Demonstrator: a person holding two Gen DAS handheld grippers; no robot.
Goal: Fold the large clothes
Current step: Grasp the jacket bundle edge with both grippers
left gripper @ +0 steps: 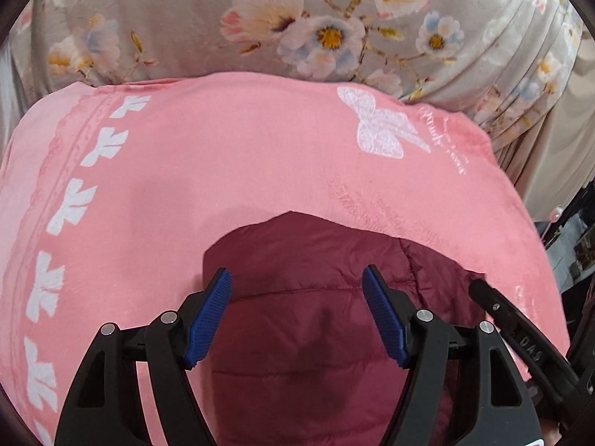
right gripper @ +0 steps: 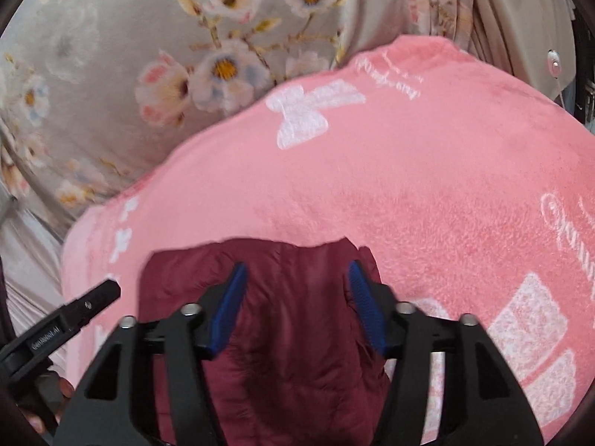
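A dark maroon quilted jacket [left gripper: 308, 327] lies folded on a pink fleece blanket [left gripper: 223, 156] with white bows and script. My left gripper [left gripper: 295, 271] hovers over the jacket's far end, open, its blue pads wide apart and pressing on nothing. In the right wrist view the same jacket [right gripper: 297, 334] lies below my right gripper [right gripper: 297, 265], which is open too, though narrower, with the cloth beneath the pads rather than pinched. The two grippers are side by side: a black finger of the right one [left gripper: 513, 330] shows at the left view's right edge.
The pink blanket [right gripper: 427, 186] rests on a grey floral bedsheet [right gripper: 93, 74] that drops in folds at the far right [left gripper: 520, 85]. A finger of the left gripper [right gripper: 74, 312] and a hand [right gripper: 63, 386] sit at the lower left. Dark furniture lies beyond the bed's right edge [left gripper: 572, 238].
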